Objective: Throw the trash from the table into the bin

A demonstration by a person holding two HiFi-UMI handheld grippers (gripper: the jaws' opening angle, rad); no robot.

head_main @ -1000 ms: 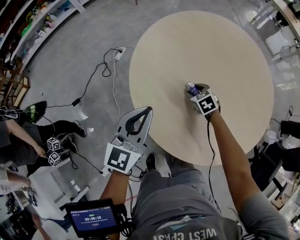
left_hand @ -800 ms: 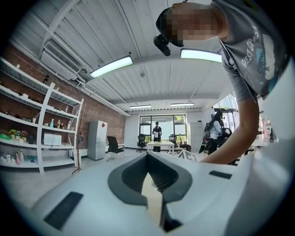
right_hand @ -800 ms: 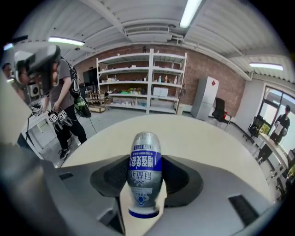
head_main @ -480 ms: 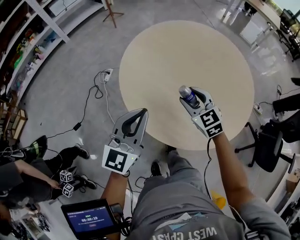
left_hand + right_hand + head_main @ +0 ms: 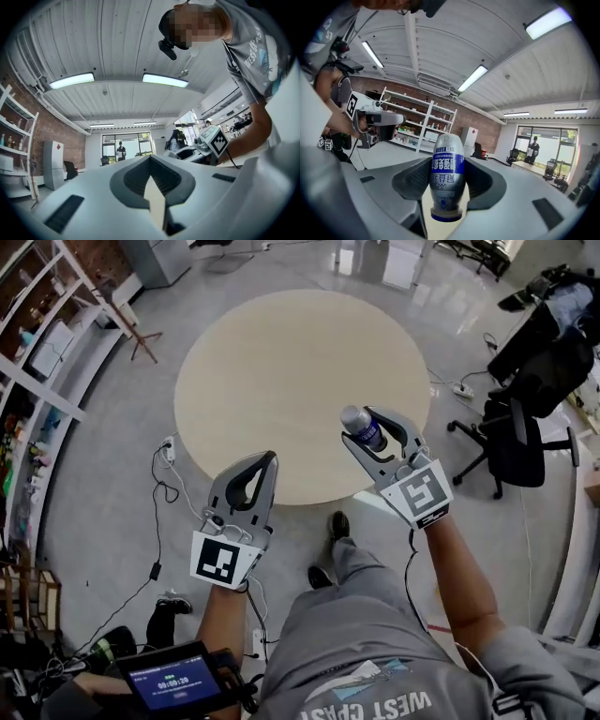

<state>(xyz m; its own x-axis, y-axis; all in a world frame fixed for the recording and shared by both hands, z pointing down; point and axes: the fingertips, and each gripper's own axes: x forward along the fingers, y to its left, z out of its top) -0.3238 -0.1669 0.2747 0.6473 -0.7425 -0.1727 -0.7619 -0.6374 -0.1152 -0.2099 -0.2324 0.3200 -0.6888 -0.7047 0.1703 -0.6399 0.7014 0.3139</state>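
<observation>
The right gripper point(image 5: 373, 427) has its jaws approx. half apart and clamped on a small bottle point(image 5: 359, 425). The pads press its body from both sides, and it hangs in the air over the near edge of the round table point(image 5: 281, 352). The left gripper point(image 5: 268, 459) has its jaws together w/ nothing in them.

I judge the step is to carry the bottle to the bin, but no view shows a bin, so it must be found first. Advice: a constant squeeze, no fast swing, and open only directly above the bin mouth.

The bottle is silver-grey w/ a blue label band. It looks glossy, prob. smooth plastic, and has a rounded shape, so it can slip between the pads. The table top is pale beige, matt and circular, w/ no other trash on it. The floor point(image 5: 112, 474) is grey and slightly shiny, w/ cables point(image 5: 167, 486) on it.
</observation>
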